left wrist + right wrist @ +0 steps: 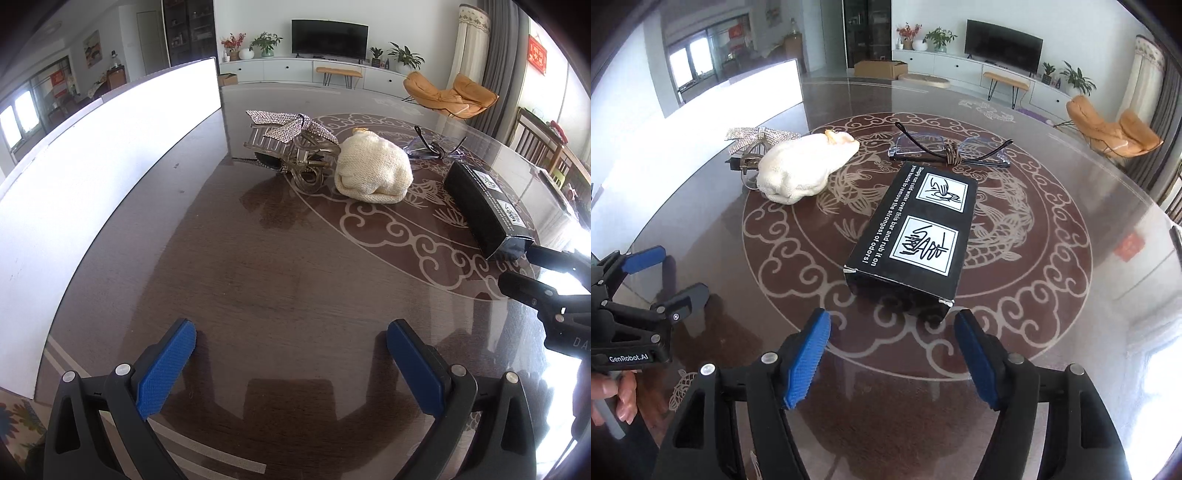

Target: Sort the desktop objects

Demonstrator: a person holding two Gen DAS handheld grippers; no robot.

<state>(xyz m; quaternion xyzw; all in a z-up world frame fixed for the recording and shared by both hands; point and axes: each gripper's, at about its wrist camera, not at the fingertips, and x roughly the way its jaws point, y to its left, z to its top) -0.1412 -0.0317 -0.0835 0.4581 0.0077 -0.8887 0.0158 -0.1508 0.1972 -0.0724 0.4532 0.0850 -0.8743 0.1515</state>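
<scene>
A black cardboard box [912, 229] with white hand pictograms lies on the round glass-topped table [1052, 295]. My right gripper [892, 321] stands open just short of the box's near end, its blue pads apart from it. The left wrist view shows the same box [487, 206] at the right with the right gripper [517, 269] behind it. My left gripper [291, 332] is open over bare table, holding nothing. A cream knitted pouch [373, 171], a rhinestone claw hair clip [291, 147] and folded glasses [945, 147] lie further out.
A tall white panel [92, 184] stands along the table's left edge. In the right wrist view the left gripper [677, 273] sits at the far left, with a person's fingers below it. Chairs and a TV cabinet are beyond the table.
</scene>
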